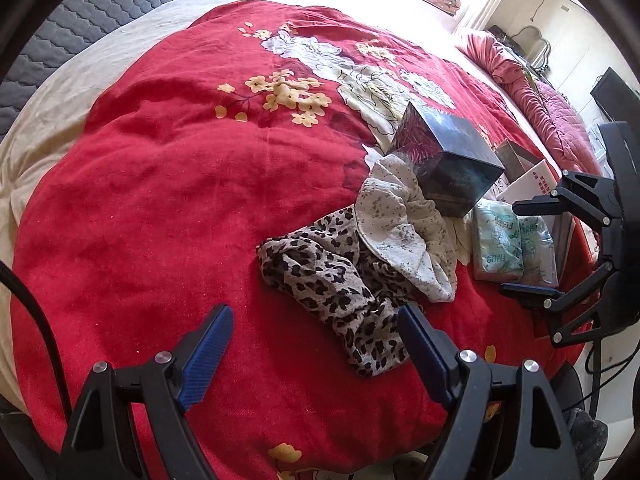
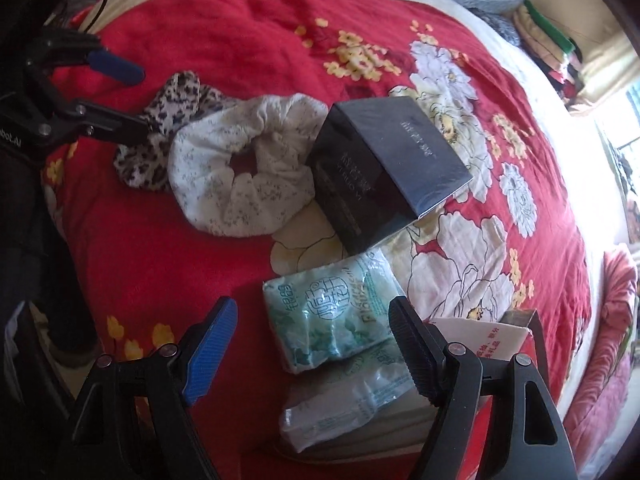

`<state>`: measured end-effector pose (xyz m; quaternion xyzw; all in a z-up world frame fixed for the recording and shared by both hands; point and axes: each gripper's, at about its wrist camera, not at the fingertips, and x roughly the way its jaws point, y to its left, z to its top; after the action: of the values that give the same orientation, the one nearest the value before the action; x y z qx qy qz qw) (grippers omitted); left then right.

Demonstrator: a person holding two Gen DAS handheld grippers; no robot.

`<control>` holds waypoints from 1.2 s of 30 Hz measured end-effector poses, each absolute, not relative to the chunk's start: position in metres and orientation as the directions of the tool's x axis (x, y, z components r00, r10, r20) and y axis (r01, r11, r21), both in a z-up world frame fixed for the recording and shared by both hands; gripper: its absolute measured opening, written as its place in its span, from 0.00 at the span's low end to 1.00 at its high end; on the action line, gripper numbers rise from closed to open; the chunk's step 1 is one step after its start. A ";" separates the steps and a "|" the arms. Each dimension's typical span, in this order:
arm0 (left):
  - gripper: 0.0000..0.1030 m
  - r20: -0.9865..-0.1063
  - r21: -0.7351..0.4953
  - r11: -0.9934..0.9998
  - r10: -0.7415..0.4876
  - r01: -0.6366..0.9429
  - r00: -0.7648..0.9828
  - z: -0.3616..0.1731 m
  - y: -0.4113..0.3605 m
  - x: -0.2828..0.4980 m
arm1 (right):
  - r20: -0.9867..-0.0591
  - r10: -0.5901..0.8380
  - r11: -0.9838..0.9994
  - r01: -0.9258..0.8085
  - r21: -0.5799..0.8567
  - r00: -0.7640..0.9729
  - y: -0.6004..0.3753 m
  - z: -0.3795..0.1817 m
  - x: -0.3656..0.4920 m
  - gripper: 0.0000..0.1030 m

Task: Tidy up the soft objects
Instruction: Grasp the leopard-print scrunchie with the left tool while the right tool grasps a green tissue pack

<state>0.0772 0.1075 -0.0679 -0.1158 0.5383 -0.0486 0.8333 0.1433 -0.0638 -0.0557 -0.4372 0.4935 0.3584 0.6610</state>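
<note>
Red plush blanket (image 1: 168, 184) with yellow and white flowers covers the bed, and everything you are working with lies on it.

Your left gripper (image 1: 316, 340) points steeply down at the blanket with its jaws wide apart and nothing between them. Just ahead of it lies the leopard-print scrunchie (image 1: 332, 276), crumpled on the red fabric; the jaw on the right of the left wrist view is right at its near edge, though whether it touches you cannot tell. The white floral scrunchie (image 2: 244, 172) overlaps the far side of the leopard one and rests against a dark glossy box (image 2: 384, 168), which sits tilted on the blanket.

Your right gripper (image 2: 316, 344) also points down, jaws wide apart and gripping nothing. Between and just beyond its fingers lies a pale green tissue pack (image 2: 332, 312) in clear wrap, with a second tissue pack (image 2: 348, 412) lower in the right wrist view, partly hidden by the right-hand finger. Beside them, at the bed's edge, stands an open cardboard box (image 2: 496, 340) with red printing on a white flap.

A pink quilted cover (image 1: 552, 120) runs along the far side of the bed, and grey quilted padding (image 1: 80, 16) shows beyond the blanket.
</note>
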 end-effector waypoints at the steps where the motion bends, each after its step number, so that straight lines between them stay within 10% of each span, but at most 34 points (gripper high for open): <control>1: 0.81 -0.886 -0.248 0.968 -0.209 -0.042 0.414 -0.069 0.107 0.078 | -0.972 0.031 0.344 -0.915 -0.210 0.234 -0.064 -0.057 0.146 0.77; 17: 0.82 -0.893 -0.221 0.974 -0.180 -0.052 0.412 -0.086 0.103 0.093 | -0.984 -0.122 0.221 -0.963 -0.156 0.132 -0.050 -0.091 0.177 0.78; 20: 0.71 -0.887 -0.239 0.969 -0.195 -0.057 0.418 -0.087 0.103 0.095 | -0.976 -0.142 0.213 -0.958 -0.193 0.165 -0.048 -0.094 0.174 0.78; 25: 0.18 -0.855 -0.357 0.933 -0.305 -0.048 0.420 -0.088 0.110 0.097 | -0.982 -0.074 0.317 -0.930 -0.188 0.173 -0.052 -0.079 0.181 0.68; 36: 0.10 -0.791 -0.411 0.911 -0.329 -0.049 0.516 -0.064 0.129 0.079 | -0.954 0.185 0.578 -0.811 -0.088 0.236 -0.072 -0.020 0.152 0.66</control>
<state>0.0794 0.1290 -0.0641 -0.1947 0.4847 -0.0826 0.8487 0.1525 -0.0725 -0.0201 -0.3046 0.5136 0.3438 0.7248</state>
